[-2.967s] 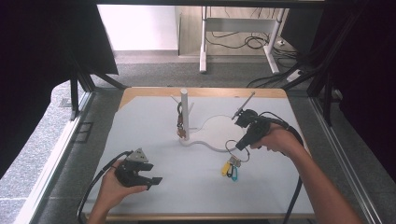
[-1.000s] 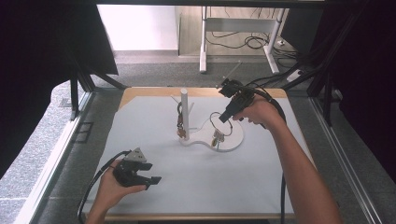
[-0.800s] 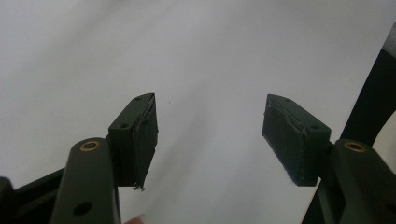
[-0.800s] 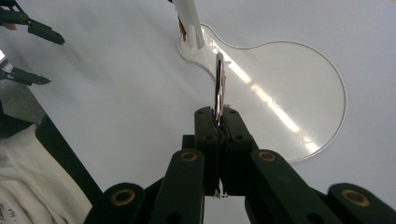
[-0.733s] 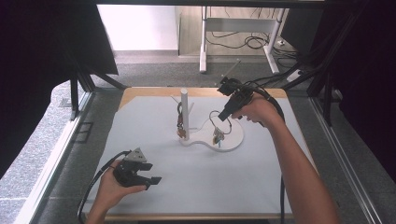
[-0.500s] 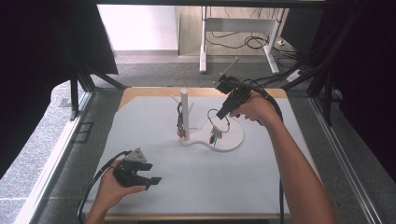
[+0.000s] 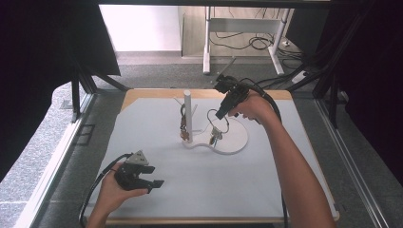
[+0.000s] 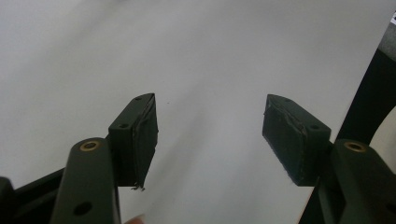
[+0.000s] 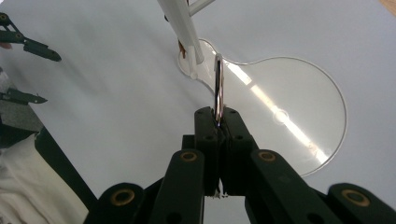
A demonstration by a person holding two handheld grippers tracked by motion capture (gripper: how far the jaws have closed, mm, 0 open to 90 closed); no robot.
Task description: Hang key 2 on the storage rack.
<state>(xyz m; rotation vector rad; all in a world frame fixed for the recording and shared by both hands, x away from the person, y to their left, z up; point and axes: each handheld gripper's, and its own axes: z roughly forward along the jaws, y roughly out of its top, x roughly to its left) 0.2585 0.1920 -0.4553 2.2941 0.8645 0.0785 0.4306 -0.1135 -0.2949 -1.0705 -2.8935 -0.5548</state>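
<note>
Fingers (image 9: 217, 122) of our right gripper clamp the key ring (image 9: 218, 86) above the stand's base (image 9: 299, 93), left fingers (image 8: 135, 135) apart on the surface, so we steer the ring squarely onto a peg (image 7: 203, 128).

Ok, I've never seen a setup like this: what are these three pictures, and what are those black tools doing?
No robot here: a person holds a hand-held gripper in each hand at a table covered with a pale sheet. The high view looks down from above the person. The other two pictures come from cameras riding on the grippers, looking along their black fingers. The left gripper rests near the table's front edge, fingers apart with nothing between them. The right gripper is shut on a metal key ring, with keys dangling below it. It hangs beside a white stand with pegs, over the stand's clear rounded base. Another small bunch already hangs on the stand.
</note>
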